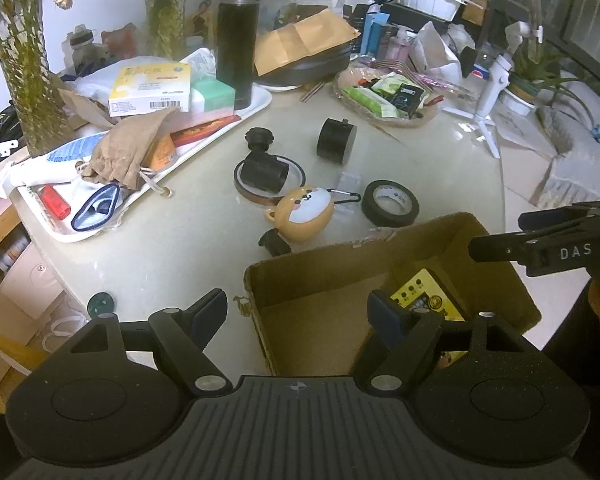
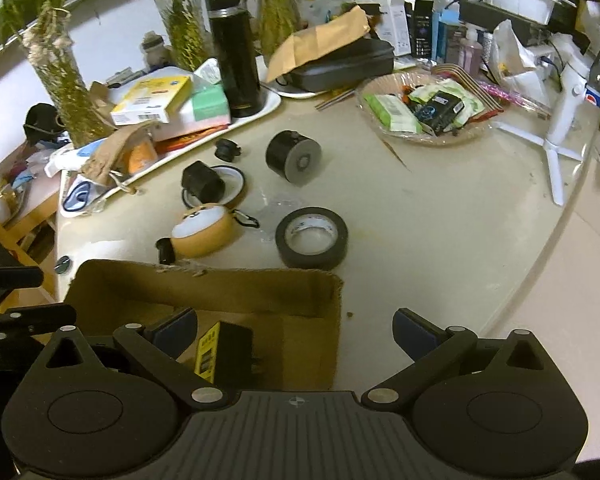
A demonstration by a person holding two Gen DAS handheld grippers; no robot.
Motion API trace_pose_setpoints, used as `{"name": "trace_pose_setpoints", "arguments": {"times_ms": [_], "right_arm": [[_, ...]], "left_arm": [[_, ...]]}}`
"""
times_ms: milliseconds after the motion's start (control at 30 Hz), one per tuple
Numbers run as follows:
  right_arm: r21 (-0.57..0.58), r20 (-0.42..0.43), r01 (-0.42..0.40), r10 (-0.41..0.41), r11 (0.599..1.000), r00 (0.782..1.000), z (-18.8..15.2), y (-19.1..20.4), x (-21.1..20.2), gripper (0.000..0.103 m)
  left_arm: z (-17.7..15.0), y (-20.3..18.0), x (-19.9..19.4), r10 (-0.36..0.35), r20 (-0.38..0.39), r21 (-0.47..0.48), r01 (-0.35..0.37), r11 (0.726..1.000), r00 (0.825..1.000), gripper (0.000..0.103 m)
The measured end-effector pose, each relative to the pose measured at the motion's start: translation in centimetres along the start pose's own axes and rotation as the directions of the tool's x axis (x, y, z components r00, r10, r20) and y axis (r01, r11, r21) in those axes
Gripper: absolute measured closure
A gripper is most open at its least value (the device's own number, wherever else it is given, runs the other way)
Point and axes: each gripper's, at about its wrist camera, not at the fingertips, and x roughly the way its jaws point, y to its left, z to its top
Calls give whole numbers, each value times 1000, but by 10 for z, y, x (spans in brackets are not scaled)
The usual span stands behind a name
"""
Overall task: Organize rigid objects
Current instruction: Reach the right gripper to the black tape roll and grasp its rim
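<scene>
Both hand-held grippers are spread wide with nothing between the pads. The left hand-held gripper (image 1: pixel 298 314) hangs over the near-left corner of the box (image 1: pixel 340 256), and the right hand-held gripper (image 2: pixel 296 330) hangs over its right wall, half off the side.

The box is plain brown cardboard with a ragged, torn far edge, so it's light and probably slides if bumped. Inside it sits a yellow-faced, black-bodied gadget (image 2: pixel 220 350), hard plastic by the look of it.

Still out on the glossy bench (image 1: pixel 160 248), just beyond the box: a matte black tape roll (image 2: pixel 311 237), a smooth rounded dog-face case (image 2: pixel 202 229) with a carabiner, a small black cap (image 2: pixel 165 250) and, further out, a black cylinder (image 2: pixel 294 156) lying on its side.

Likely trouble: the cylinder rolls away when nudged, the case squirts out of flat pads, or a low reach snags the box's far wall and shoves everything.
</scene>
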Motion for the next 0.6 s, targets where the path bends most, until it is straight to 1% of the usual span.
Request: {"name": "trace_pose_setpoints", "arguments": {"times_ms": [233,600], "right_arm": [[1,-15,0,0,1000,1000,17,-8,16,0],[28,-82,-5,7,1000,997,42,-31,63,0]], "left_arm": [[10,4,9,-6,1,2,6,1000,1000,26],[21,14,29,-23,18,-13,23,1000,1000,26]]}}
